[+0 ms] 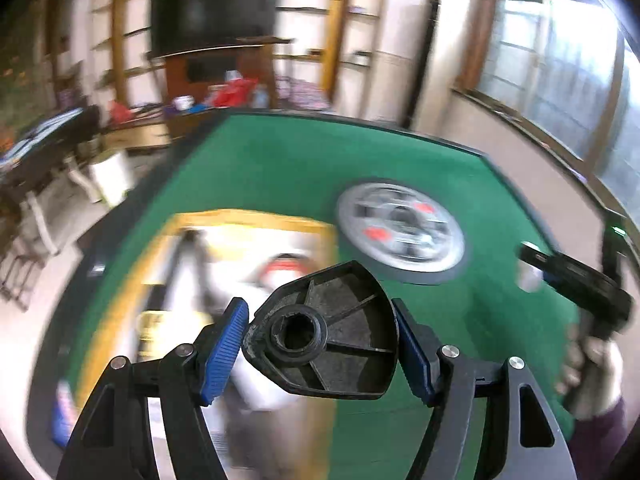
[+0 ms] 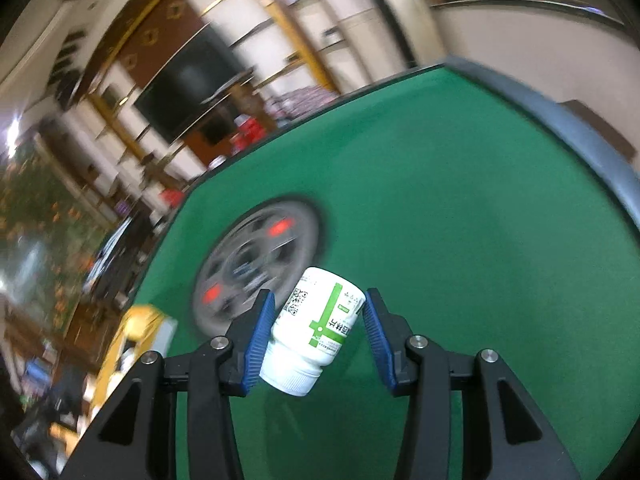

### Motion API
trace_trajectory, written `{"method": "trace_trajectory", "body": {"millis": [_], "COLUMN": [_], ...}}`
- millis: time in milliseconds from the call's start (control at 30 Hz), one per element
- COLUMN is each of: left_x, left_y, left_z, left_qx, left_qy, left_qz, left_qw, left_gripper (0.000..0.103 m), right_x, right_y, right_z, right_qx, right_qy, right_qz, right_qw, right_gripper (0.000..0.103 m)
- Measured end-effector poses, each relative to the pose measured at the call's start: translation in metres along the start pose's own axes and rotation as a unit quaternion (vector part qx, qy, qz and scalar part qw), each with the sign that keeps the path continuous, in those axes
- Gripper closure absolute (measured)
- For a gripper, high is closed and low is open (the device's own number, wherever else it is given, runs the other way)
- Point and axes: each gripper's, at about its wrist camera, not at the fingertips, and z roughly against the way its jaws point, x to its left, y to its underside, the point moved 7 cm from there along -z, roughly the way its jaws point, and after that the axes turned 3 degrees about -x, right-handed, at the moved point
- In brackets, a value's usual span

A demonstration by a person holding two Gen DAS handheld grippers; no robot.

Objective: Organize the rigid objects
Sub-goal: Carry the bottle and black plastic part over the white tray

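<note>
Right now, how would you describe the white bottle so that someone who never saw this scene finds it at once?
Start at the green table and find the round silver disc with red marks lying on it. In front of it, the right gripper holds the white bottle, tilted, its ribbed cap toward the camera. Its green stripe and printed code set it apart.

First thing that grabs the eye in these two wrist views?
A black ribbed plastic wedge-shaped part clamped in the left gripper, and a white pill bottle with green label, cap toward the camera, in the right gripper. Behind both, a round silver dial with red marks sits on the green felt table.
</note>
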Motion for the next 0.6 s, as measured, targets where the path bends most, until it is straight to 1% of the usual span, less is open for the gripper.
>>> {"method": "trace_trajectory", "body": {"millis": [33, 67, 133, 167, 200, 233, 300, 400, 467, 533, 600], "left_x": [0.025, 0.042, 0.071, 0.082, 0.094, 0.098, 0.111, 0.116, 0.116, 0.113, 0.112], "left_y": [-0.001, 0.0, -0.003, -0.003, -0.003, 0.0, 0.005, 0.006, 0.004, 0.003, 0.007], "left_z": [-0.004, -0.009, -0.026, -0.032, -0.041, -0.047, -0.067, -0.082, -0.085, -0.084, -0.083], "left_qx": [0.008, 0.012, 0.024, 0.027, 0.034, 0.04, 0.058, 0.067, 0.066, 0.063, 0.065], "left_qy": [-0.017, -0.029, -0.049, -0.062, -0.072, -0.074, -0.078, -0.078, -0.059, -0.055, -0.044], "left_qz": [0.013, 0.029, 0.049, 0.057, 0.066, 0.068, 0.082, 0.088, 0.097, 0.093, 0.095], "left_qw": [0.9997, 0.9991, 0.9973, 0.9961, 0.9947, 0.9941, 0.9918, 0.9909, 0.9914, 0.9921, 0.9924], "left_gripper": [0.029, 0.029, 0.029, 0.029, 0.029, 0.029, 0.029, 0.029, 0.029, 0.028, 0.028], "right_x": [0.014, 0.034, 0.072, 0.097, 0.111, 0.134, 0.166, 0.213, 0.229, 0.246, 0.252], "right_y": [0.005, 0.012, 0.023, 0.029, 0.034, 0.04, 0.056, 0.071, 0.079, 0.085, 0.089], "right_z": [-0.002, -0.005, -0.012, -0.018, -0.02, -0.027, -0.036, -0.06, -0.074, -0.09, -0.107], "right_qx": [0.01, 0.023, 0.046, 0.061, 0.069, 0.082, 0.101, 0.129, 0.142, 0.156, 0.168], "right_qy": [-0.01, -0.024, -0.046, -0.058, -0.066, -0.077, -0.087, -0.093, -0.092, -0.087, -0.078], "right_qz": [0.005, 0.012, 0.029, 0.041, 0.048, 0.058, 0.076, 0.104, 0.114, 0.125, 0.133], "right_qw": [1.0, 0.999, 0.997, 0.996, 0.994, 0.992, 0.988, 0.982, 0.979, 0.976, 0.974], "right_gripper": [0.058, 0.058, 0.058, 0.058, 0.058, 0.058, 0.058, 0.058, 0.058, 0.058, 0.058]}}
